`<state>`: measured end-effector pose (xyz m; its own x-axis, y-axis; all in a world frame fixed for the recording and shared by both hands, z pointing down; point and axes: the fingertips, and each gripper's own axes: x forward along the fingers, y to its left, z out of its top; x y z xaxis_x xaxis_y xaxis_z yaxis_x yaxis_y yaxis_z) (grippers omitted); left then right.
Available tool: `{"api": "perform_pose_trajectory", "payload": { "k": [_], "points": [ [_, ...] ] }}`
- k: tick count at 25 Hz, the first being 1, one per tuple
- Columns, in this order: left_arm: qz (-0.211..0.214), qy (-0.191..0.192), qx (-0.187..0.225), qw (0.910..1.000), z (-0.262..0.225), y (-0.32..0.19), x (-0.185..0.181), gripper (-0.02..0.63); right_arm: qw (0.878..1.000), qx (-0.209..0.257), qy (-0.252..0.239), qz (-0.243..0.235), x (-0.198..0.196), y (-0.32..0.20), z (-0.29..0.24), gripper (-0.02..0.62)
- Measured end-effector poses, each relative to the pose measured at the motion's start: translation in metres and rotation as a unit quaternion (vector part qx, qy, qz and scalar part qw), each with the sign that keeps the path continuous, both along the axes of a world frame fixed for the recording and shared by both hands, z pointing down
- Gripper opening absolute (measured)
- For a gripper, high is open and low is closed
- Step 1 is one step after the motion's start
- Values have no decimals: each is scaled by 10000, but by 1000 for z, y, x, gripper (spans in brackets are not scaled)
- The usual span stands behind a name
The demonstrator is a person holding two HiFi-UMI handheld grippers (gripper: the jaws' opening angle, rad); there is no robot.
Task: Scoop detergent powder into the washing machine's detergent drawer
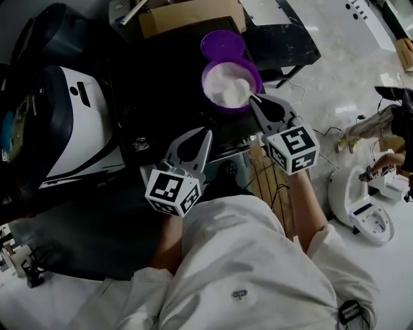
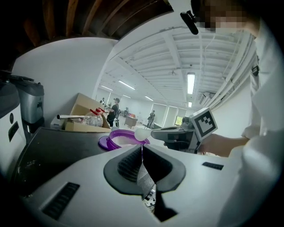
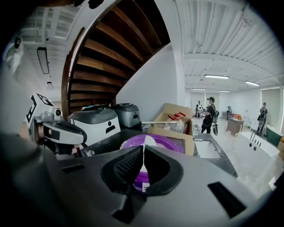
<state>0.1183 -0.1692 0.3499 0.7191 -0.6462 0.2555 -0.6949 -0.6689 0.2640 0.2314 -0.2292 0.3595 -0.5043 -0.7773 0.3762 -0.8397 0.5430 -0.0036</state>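
Note:
A purple bowl [image 1: 231,85] of white detergent powder stands on a dark machine top [image 1: 161,77]; its purple lid [image 1: 222,44] lies just behind it. My right gripper [image 1: 256,98] is at the bowl's near right rim, shut on a small white scoop [image 2: 140,134] whose bowl end is over the rim. The scoop's handle [image 3: 144,165] shows as a white strip between the jaws. My left gripper [image 1: 206,133] hovers to the lower left of the bowl, shut with nothing in it. No detergent drawer can be made out.
A cardboard box [image 1: 187,16] with bottles stands behind the bowl. White-and-dark appliances [image 1: 71,122] stand to the left. A wire rack [image 1: 268,184] sits below the right gripper, with white devices [image 1: 364,206] on the floor at right. People stand far off in the hall.

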Motion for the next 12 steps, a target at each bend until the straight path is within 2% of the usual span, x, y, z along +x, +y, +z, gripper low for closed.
{"api": "perform_pose_trajectory", "payload": {
  "k": [12],
  "points": [
    [-447,23,15,9990,0,-6,1,23,9967,-418,600,-348,7,-25,24,12]
  ]
}}
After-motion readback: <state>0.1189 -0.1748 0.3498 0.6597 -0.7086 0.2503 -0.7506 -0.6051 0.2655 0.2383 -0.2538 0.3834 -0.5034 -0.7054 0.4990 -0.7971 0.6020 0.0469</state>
